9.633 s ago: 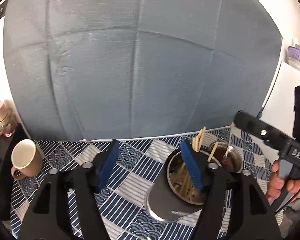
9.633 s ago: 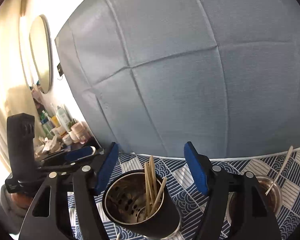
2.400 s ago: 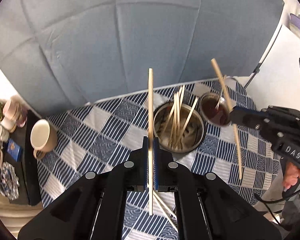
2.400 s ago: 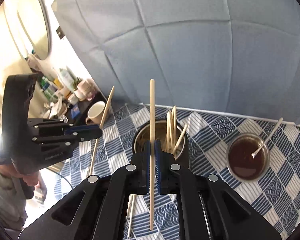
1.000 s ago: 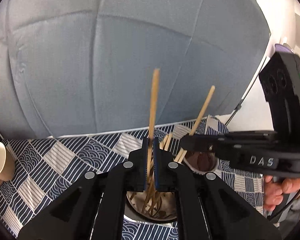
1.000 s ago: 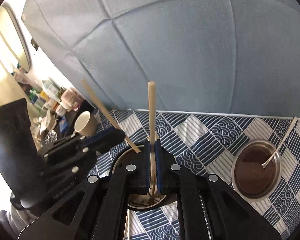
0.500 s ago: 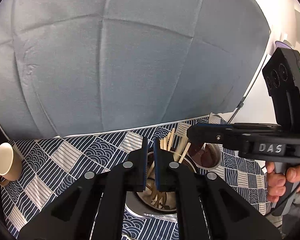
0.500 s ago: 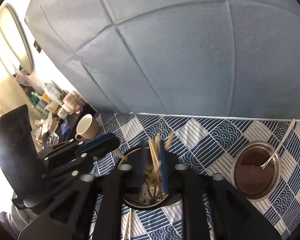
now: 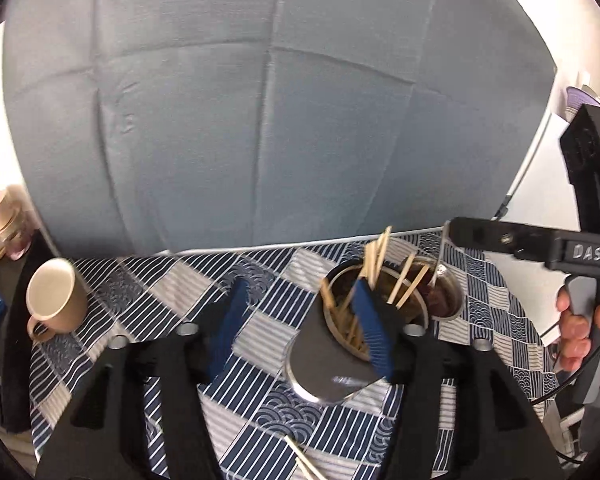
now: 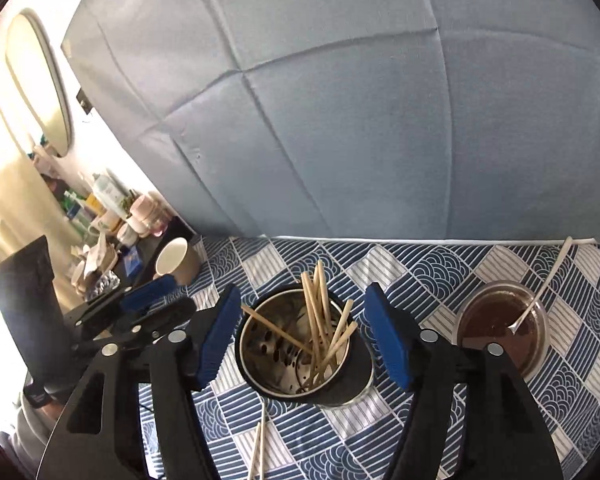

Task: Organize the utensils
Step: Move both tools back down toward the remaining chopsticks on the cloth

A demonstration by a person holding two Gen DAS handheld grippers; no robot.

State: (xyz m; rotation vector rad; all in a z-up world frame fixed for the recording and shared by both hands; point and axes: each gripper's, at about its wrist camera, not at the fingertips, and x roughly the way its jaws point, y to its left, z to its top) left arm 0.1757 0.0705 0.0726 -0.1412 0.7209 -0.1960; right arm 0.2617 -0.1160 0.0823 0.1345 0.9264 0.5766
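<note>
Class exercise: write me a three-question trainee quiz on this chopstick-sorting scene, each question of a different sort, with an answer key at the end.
1. True or false: the right gripper has a chopstick between its blue pads.
2. Where do the loose chopsticks lie? A) inside the beige mug B) on the patterned tablecloth in front of the metal holder C) in the brown sauce cup
3. Fill in: the white spoon rests in the ____.

Key
1. False. The jaws are opening with nothing between them, as are those of the left gripper.
2. B
3. brown sauce cup
</note>
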